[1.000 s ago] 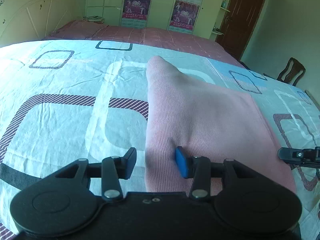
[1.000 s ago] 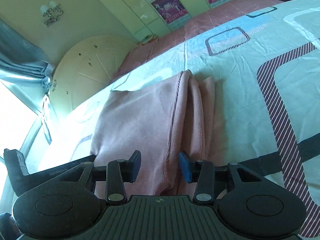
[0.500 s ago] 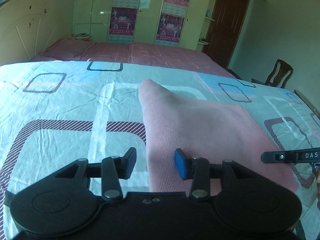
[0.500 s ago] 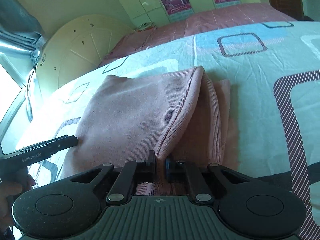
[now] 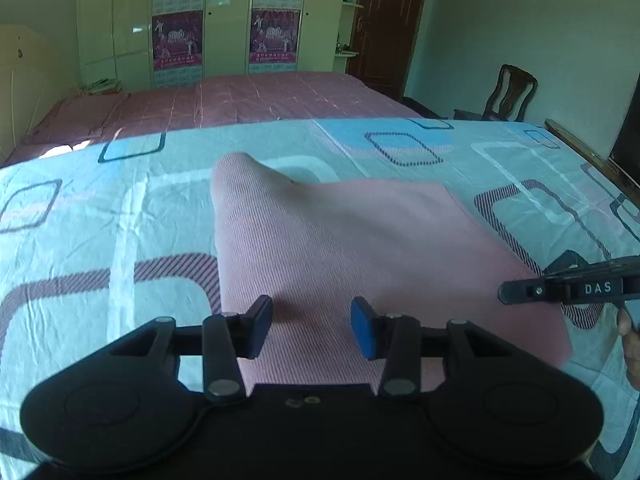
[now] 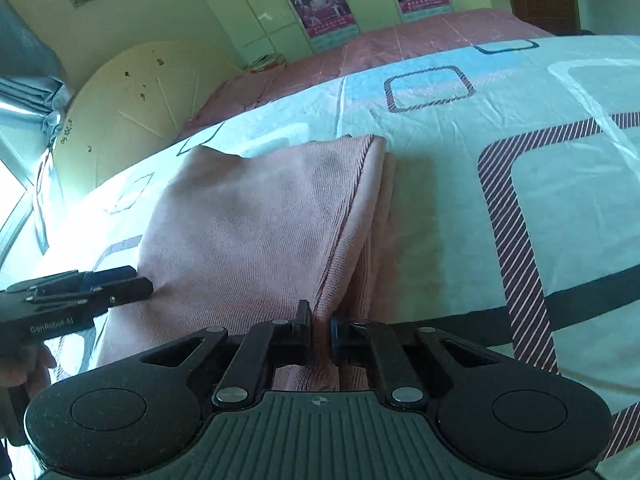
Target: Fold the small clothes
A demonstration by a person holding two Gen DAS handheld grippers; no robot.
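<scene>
Pink ribbed garment (image 5: 360, 248) lies folded on the patterned bedsheet (image 5: 100, 216), in front of both my grippers. One far corner is peaked up off the sheet.

My left gripper (image 5: 312, 326): jaws spread, hovering over the near edge of the cloth, pads not pressing anything. From the right wrist view it (image 6: 120, 286) sits at the garment's left edge.

My right gripper (image 6: 320, 328): jaws pressed nearly together, pinching the seamed edge of the garment (image 6: 260, 232) where the top layer lifts into a ridge. More folded layers show just right of that ridge. From the left wrist view its finger (image 5: 560, 290) reaches in at the garment's right edge, part of my hand (image 5: 630, 344) behind it.

Around: second bed with pink quilted cover (image 5: 224, 100) beyond the sheet; wardrobe doors with posters (image 5: 178, 38) at the back wall; dark wooden door (image 5: 384, 20); wooden chair (image 5: 508, 94) by the wall; pale curved headboard (image 6: 132, 108) to the left; curtain (image 6: 24, 76) by the bright window. Nothing lies on the sheet around the garment.
</scene>
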